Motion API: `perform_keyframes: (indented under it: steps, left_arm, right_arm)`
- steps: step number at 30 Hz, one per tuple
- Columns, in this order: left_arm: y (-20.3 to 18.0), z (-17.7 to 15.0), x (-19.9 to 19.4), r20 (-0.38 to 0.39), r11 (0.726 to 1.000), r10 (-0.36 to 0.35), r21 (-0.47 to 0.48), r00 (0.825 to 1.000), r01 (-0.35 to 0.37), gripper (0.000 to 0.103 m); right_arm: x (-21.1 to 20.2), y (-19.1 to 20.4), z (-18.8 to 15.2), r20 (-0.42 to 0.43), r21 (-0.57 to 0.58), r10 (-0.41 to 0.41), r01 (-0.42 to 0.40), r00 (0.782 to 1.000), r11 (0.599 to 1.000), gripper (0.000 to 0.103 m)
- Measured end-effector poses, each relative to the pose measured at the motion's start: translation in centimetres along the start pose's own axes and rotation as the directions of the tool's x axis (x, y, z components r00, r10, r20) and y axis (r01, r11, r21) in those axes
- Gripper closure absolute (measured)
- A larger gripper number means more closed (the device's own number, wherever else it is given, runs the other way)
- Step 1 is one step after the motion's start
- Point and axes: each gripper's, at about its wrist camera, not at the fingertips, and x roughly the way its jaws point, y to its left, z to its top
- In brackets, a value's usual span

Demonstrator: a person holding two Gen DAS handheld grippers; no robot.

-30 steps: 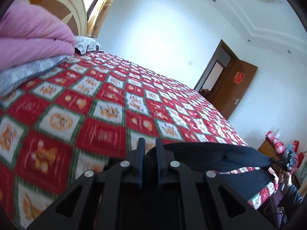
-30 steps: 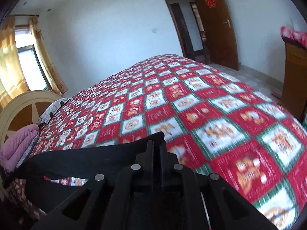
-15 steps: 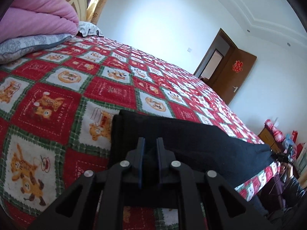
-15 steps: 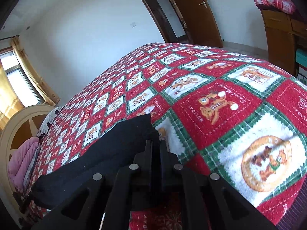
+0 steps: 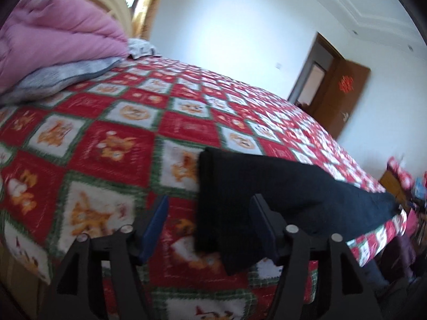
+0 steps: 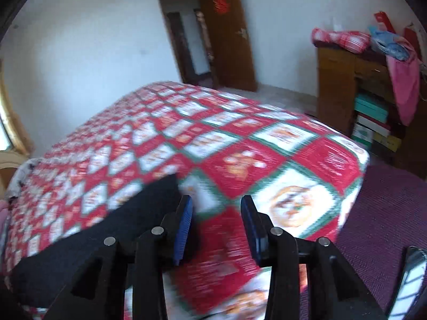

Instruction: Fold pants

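Note:
The black pants (image 5: 267, 194) lie flat as a long folded strip near the front edge of the bed's red patterned quilt (image 5: 112, 144). My left gripper (image 5: 208, 208) is open and empty, its jaws wide apart over the left end of the pants. In the right wrist view the pants (image 6: 106, 226) stretch away to the left. My right gripper (image 6: 216, 213) is open and empty, just off the right end of the pants, above the quilt (image 6: 240, 144).
A pink duvet (image 5: 53, 42) on a grey pillow (image 5: 58, 77) is stacked at the head of the bed. A wooden cabinet (image 6: 357, 93) with clothes and boxes stands right of the bed. A brown door (image 6: 226, 34) is open at the back. A purple rug (image 6: 395, 226) covers the floor.
Both grippers opened and let go of the pants, which now lie on the quilt. Both grippers have drawn back slightly, the right one swinging to the right.

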Motion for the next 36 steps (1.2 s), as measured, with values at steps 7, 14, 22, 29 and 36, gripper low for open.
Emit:
perform_keyframes:
  steps: [7,14,22,29,36]
  left_arm:
    - [-0.7,-1.1,0.0,-0.057,0.991,-0.094,-0.098,0.994,0.088,0.032]
    - [-0.3,-2.9,1.7,-0.130,0.939,-0.224,-0.294,0.966,0.178,0.043]
    - [0.0,-2.6,1.3,-0.122,0.910,-0.277,-0.351,0.953,0.220,0.087]
    - [-2.7,-0.6,-0.3,-0.076,0.962,-0.219,-0.183,0.973,0.203,0.092]
    - [-1.9,0.3,0.0,-0.063,0.980,-0.156,-0.137,0.986,0.146,0.092]
  right_arm:
    - [-2.3,16.2,-4.2,-0.074,-0.336,0.286,-0.294,0.955,0.895,0.061]
    - [-3.3,33.6,-16.7,-0.307,-0.670,0.448,-0.525,0.839,0.525,0.061]
    - [-3.0,39.6,-24.5,-0.393,-0.763,0.441,-0.554,0.807,0.333,0.061]
    - [-1.3,39.1,-24.5,-0.437,-0.735,0.430,-0.589,0.790,0.336,0.061]
    - [-1.5,40.2,-26.6,-0.456,-0.758,0.425,-0.591,0.782,0.276,0.061]
